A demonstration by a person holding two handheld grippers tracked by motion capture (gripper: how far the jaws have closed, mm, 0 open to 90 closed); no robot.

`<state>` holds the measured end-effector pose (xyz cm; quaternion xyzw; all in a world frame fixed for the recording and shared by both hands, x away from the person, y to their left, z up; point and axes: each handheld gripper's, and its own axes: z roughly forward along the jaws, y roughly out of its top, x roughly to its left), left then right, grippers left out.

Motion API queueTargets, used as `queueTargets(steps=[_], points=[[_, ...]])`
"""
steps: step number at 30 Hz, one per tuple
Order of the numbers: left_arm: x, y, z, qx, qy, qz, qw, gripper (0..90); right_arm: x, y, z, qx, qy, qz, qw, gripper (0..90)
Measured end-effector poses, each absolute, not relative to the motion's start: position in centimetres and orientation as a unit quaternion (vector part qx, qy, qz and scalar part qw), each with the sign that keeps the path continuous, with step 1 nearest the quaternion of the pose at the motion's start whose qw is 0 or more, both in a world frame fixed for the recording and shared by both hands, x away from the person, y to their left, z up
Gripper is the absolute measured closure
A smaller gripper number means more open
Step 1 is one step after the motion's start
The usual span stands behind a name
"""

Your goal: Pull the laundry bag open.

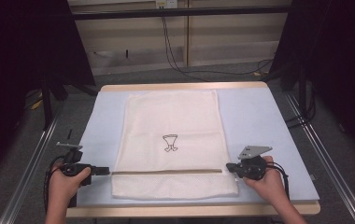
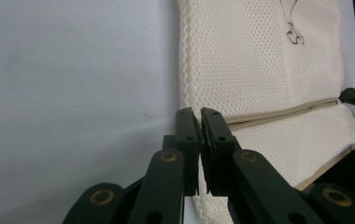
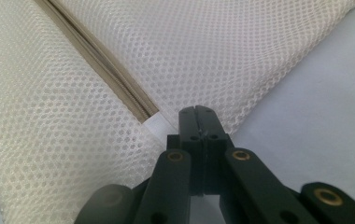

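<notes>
A white mesh bag [image 1: 171, 116] lies flat on the pale blue table [image 1: 259, 116], with a small black drawing [image 1: 170, 142] at its middle. A tan zipper [image 1: 166, 171] runs across it near the front. My left gripper [image 1: 106, 171] sits at the bag's left edge by the zipper's end, jaws almost together. In the left gripper view its tips [image 2: 197, 111] overlap the bag's seam [image 2: 183, 70]; I cannot tell whether mesh is pinched. My right gripper [image 1: 228, 166] is shut at the zipper's right end. Its tips [image 3: 196, 109] rest over the mesh [image 3: 213, 46] beside the zipper [image 3: 101, 60].
The table has a wooden rim [image 1: 189, 210] at the front and bare blue surface [image 1: 278, 154] on both sides of the bag. Metal rails [image 1: 31, 168] run along each side. Cables [image 1: 180, 65] lie on the floor beyond the far edge.
</notes>
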<state>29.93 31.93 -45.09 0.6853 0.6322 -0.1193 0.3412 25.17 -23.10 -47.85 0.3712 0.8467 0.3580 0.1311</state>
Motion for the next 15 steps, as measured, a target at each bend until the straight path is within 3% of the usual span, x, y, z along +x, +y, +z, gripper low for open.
queueTargets(steps=[4, 6, 8, 11, 15], points=[[29.9, 32.2, -44.5, 0.667, 0.622, -0.117, 0.392, 74.4, 25.3, -23.2, -47.7, 0.371, 0.846, 0.362, 0.125, 87.4], [30.0, 31.9, -44.3, 0.677, 0.616, -0.087, 0.392, 67.4, 25.3, -23.3, -47.4, 0.377, 0.839, 0.369, 0.135, 68.0], [30.2, 31.6, -44.2, 0.670, 0.618, -0.074, 0.404, 62.9, 25.5, -23.7, -47.1, 0.385, 0.831, 0.374, 0.146, 62.9], [30.5, 31.3, -44.5, 0.665, 0.602, 0.007, 0.442, 42.1, 25.8, -24.7, -46.6, 0.425, 0.805, 0.371, 0.183, 45.1], [30.8, 31.0, -44.8, 0.663, 0.609, 0.077, 0.429, 33.4, 26.0, -25.9, -46.4, 0.454, 0.776, 0.377, 0.222, 32.3]])
